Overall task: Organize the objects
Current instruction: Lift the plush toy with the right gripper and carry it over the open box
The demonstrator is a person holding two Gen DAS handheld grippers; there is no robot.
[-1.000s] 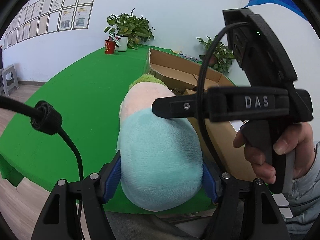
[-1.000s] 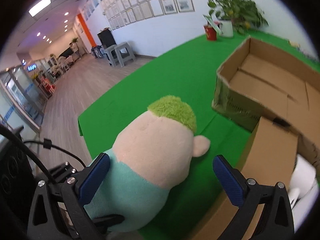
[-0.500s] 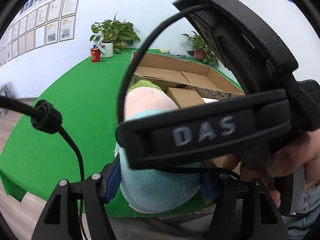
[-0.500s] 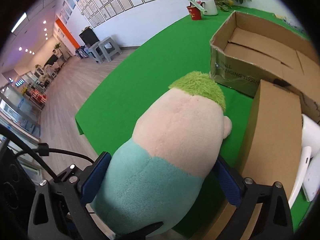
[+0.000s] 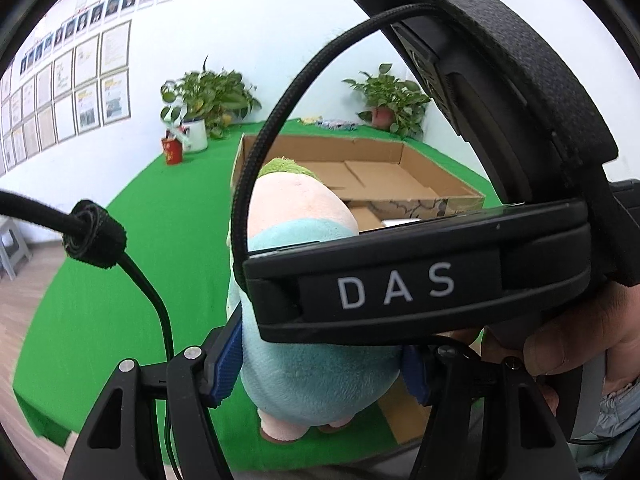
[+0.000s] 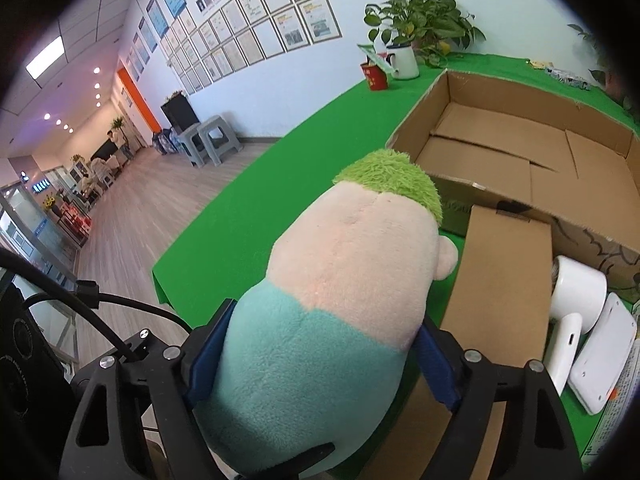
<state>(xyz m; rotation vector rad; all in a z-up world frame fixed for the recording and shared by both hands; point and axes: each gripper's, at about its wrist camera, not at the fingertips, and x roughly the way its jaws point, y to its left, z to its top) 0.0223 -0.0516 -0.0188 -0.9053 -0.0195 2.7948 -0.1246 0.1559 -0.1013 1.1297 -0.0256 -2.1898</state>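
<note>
Toy: plush doll (image 6: 320, 320) with green hair, peach head and teal body, held clear above the green surface (image 6: 280, 168), feet hanging free in the left wrist view.
Left claw: (image 5: 320, 364) blue pads press into the teal body from both sides, low on the doll; it grips the doll (image 5: 316, 364) and points downward at a slant.
Right claw: (image 6: 320, 356) its jaws have just been closing; the blue pads now touch the doll where teal meets peach, squeezing it on both flanks.
Right claw seen from left camera: the black body marked "DAS" (image 5: 400, 284) crosses the doll's middle, filling the view from 12 to 3 o'clock.
Right hand: (image 5: 576, 344) fingers wrapped round the handle at 4 o'clock in the left view, a pale sleeve just below.
Large cardboard box: (image 6: 520, 140) open, flaps flat on its floor, beyond the doll's head at 1 o'clock.
Small cardboard box: (image 6: 504, 280) closed, just beside the doll at 3 o'clock, touching the large box's near wall.
White devices: (image 6: 580, 320) at 4 o'clock beside the small box.
Plant and red cup: (image 6: 400, 40) at the far edge, 12 o'clock.
</note>
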